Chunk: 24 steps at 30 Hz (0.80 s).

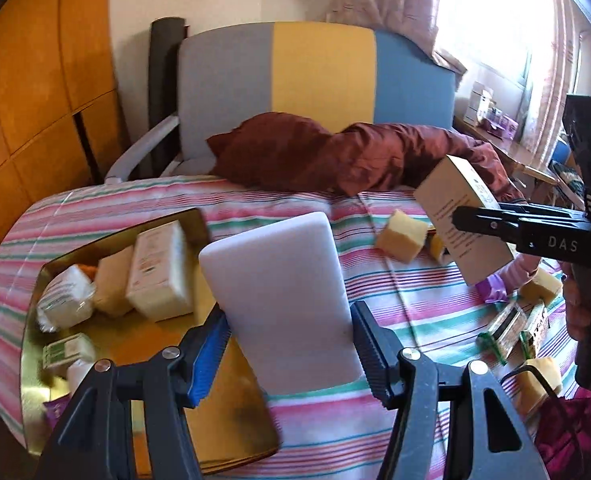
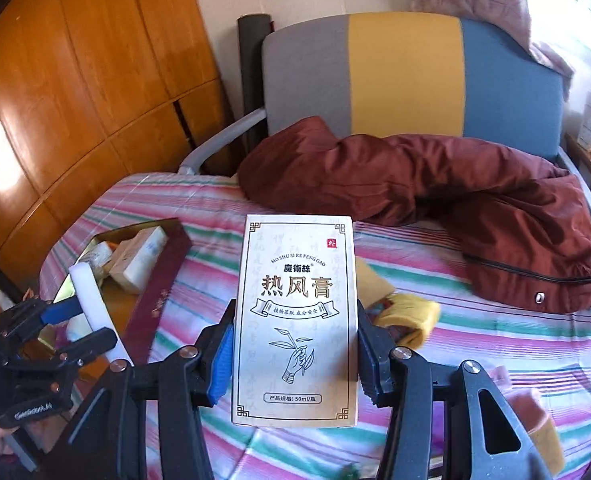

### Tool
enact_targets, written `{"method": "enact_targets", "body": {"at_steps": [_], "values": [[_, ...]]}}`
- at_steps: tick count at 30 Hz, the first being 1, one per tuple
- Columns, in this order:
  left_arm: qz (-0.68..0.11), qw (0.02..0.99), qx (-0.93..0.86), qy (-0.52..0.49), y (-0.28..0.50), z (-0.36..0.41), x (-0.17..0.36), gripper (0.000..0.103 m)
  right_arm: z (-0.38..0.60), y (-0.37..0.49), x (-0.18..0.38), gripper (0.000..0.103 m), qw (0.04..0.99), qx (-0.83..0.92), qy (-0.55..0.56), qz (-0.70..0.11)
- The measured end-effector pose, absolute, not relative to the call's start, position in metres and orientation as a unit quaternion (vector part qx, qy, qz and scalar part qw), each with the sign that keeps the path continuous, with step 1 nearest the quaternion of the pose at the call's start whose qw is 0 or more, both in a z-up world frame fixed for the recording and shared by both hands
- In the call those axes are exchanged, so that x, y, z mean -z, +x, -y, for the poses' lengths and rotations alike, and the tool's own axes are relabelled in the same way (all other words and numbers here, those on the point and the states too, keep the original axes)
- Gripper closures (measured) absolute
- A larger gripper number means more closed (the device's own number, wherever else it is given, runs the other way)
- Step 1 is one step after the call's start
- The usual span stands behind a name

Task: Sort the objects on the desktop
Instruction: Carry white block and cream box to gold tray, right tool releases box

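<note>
My left gripper [image 1: 289, 346] is shut on a plain white block [image 1: 279, 296], held upright over the near edge of a gold-lined box [image 1: 231, 432]. The box holds several cartons and packets, among them a cream carton [image 1: 161, 270]. My right gripper [image 2: 293, 354] is shut on a cream carton with Chinese print [image 2: 295, 320], held above the striped cloth. In the left wrist view the same carton [image 1: 465, 216] hangs at the right in the right gripper [image 1: 475, 220]. In the right wrist view the left gripper [image 2: 81, 326] with the white block [image 2: 95, 304] is at the left, by the box [image 2: 159, 300].
Yellow sponge pieces [image 1: 401, 238] and green-edged packets [image 1: 503, 330] lie on the striped cloth [image 1: 395, 312] at the right. A rust-red jacket [image 2: 435, 184] lies at the back against a grey, yellow and blue chair back [image 2: 407, 72]. Wooden cabinets [image 2: 75, 100] stand at the left.
</note>
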<state>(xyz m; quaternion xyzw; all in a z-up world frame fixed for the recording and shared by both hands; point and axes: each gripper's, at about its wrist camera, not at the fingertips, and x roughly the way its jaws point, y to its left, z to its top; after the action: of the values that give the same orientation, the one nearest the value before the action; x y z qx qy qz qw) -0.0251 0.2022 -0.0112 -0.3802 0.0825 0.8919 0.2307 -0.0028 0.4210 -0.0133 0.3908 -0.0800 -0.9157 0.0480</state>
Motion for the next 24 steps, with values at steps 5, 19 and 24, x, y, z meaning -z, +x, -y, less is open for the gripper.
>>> {"method": "enact_targets", "body": {"at_steps": [5,19,24], "values": [[-0.065,0.212,-0.899,-0.378,-0.024,-0.166,0.011,0.042,-0.388,-0.006,0.015,0.052,0.058,0.905,0.415,0.074],[-0.029,0.113,-0.927,-0.356,-0.026,-0.059,0.000,0.042,-0.264,-0.015,-0.001,0.052,0.138,0.892,0.421,0.091],[-0.020,0.087,-0.930,-0.356,-0.027,-0.032,0.003,0.041,-0.231,-0.018,0.008,0.052,0.152,0.886,0.426,0.104]]}}
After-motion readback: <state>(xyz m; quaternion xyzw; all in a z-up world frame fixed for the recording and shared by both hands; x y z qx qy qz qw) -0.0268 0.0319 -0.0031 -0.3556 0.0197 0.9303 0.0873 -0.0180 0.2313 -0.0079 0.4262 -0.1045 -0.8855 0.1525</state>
